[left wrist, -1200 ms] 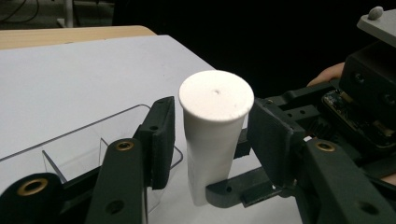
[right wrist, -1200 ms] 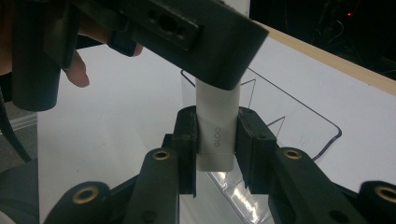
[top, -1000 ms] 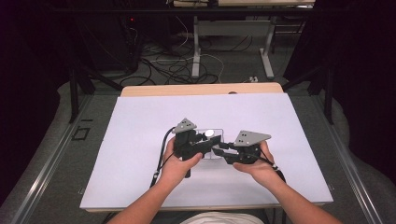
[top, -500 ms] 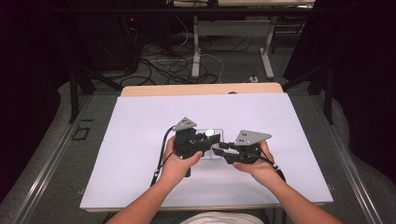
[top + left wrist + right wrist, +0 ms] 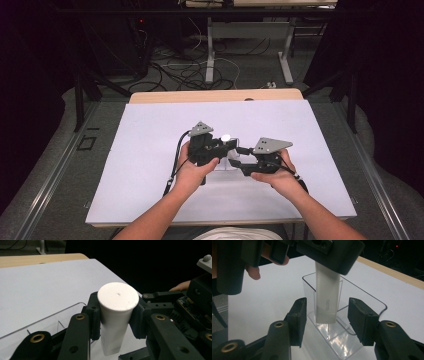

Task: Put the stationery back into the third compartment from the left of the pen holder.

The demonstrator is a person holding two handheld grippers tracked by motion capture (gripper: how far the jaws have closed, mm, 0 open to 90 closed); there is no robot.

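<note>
A white tube [image 5: 117, 315] with a round flat cap hangs upright, and my left gripper [image 5: 116, 320] is shut on it just below the cap. In the right gripper view the tube's flat lower end [image 5: 326, 305] dips into a clear divided container [image 5: 352, 340] on the white table. My right gripper [image 5: 329, 321] is open, with one pad on each side of the container's near end. In the high view the left gripper [image 5: 225, 144] and the right gripper [image 5: 236, 157] meet at the table's middle, over the container [image 5: 226, 166], with the tube's cap [image 5: 226, 136] showing.
A white sheet [image 5: 150, 150] covers the table, with a wooden edge [image 5: 215, 96] at the far side. Beyond it stand table legs and loose cables [image 5: 200, 70] on the floor. The person's forearms come in from the bottom.
Both hands stay almost where they were. The tube remains in the left gripper over the container.
</note>
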